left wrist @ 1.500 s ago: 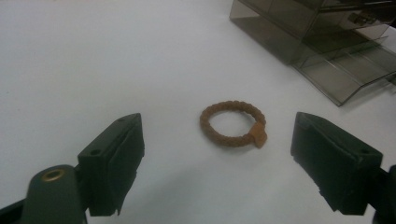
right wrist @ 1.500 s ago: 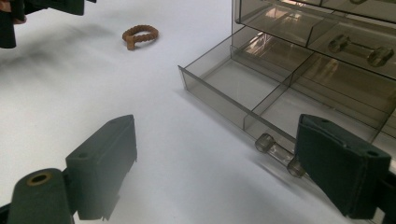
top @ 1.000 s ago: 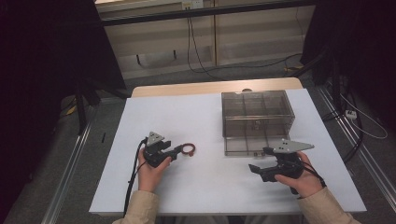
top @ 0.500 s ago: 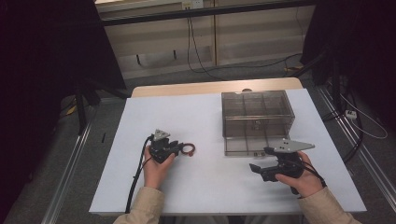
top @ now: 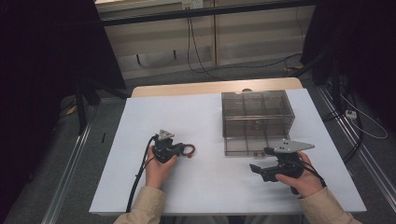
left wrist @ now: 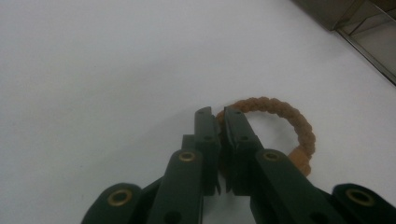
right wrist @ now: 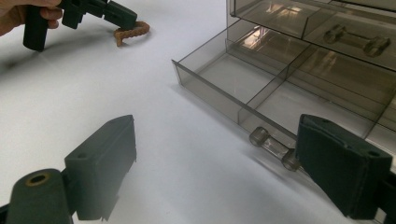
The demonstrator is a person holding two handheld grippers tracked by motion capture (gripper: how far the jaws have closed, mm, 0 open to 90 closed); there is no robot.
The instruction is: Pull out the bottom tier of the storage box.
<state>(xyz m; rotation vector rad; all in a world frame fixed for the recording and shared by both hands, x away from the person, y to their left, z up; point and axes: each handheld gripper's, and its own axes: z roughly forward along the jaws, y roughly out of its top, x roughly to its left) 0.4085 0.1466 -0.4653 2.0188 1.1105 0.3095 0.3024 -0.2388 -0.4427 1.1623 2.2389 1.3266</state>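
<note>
A braided orange-brown ring [left wrist: 280, 109] lies on the white table [top: 205, 196], left of centre. My left gripper [left wrist: 219, 114] has just been closing and now pinches the near edge of the ring [top: 190, 150] between its jaws. From above, the left gripper [top: 183, 149] lies low on the table and points right. The right gripper view shows that left gripper [right wrist: 122, 19] far off at the upper left, with the ring [right wrist: 133, 31] at its tip. My right gripper [right wrist: 215, 140] stands open with nothing between its jaws, just in front of the pulled-out drawer [right wrist: 243, 88]. From above, the right gripper [top: 260, 159] sits at the front right.
A smoky clear drawer box [top: 257, 112] stands right of centre, its lowest drawer [top: 247, 145] pulled out toward me, with a clear knob [right wrist: 273, 144]. A drawer above holds its own clear knob [right wrist: 357, 39]. Bare table surface lies between the two hands.
The left gripper edged right to the ring, and its jaws went from apart to closed on the ring's edge. The right gripper stayed where it was.
</note>
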